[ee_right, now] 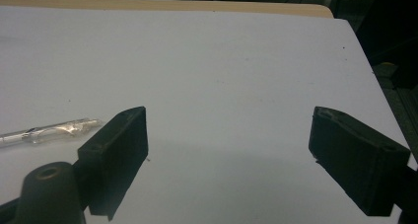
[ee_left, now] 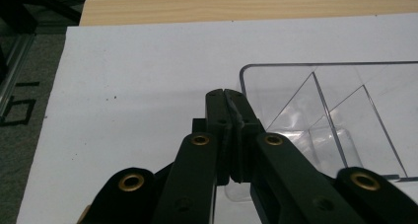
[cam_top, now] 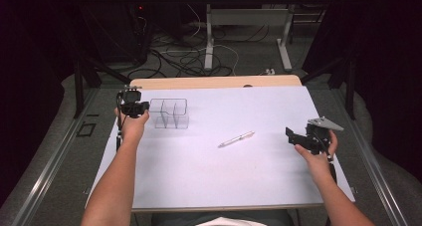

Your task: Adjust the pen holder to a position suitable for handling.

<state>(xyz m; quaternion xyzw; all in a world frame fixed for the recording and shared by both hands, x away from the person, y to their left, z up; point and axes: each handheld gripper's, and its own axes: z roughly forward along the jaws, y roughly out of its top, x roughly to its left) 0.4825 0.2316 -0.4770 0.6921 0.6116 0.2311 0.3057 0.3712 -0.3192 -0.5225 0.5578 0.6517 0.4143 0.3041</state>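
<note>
From the high view, your left gripper sits near the table's far left corner, just beside the left wall of the clear divided box. The pen lies on the white table near its middle, tilted, with its tip end towards the near left. Your right gripper hangs near the right edge, well apart from the pen and pointing towards it (the grey three-cornered plate rides on top).

In the left gripper view, your left gripper has its jaws pressed together, the two pads meeting with nothing between them. The clear divided box is just to their right; its rounded near corner sits right beside the closed tips, and whether they touch the wall you cannot tell. Its inner partitions show through the plastic.

In the right gripper view, your right gripper has its jaws spread wide over bare table, holding nothing. The pen lies off to the left, its end just beside the left jaw's tip.
</note>
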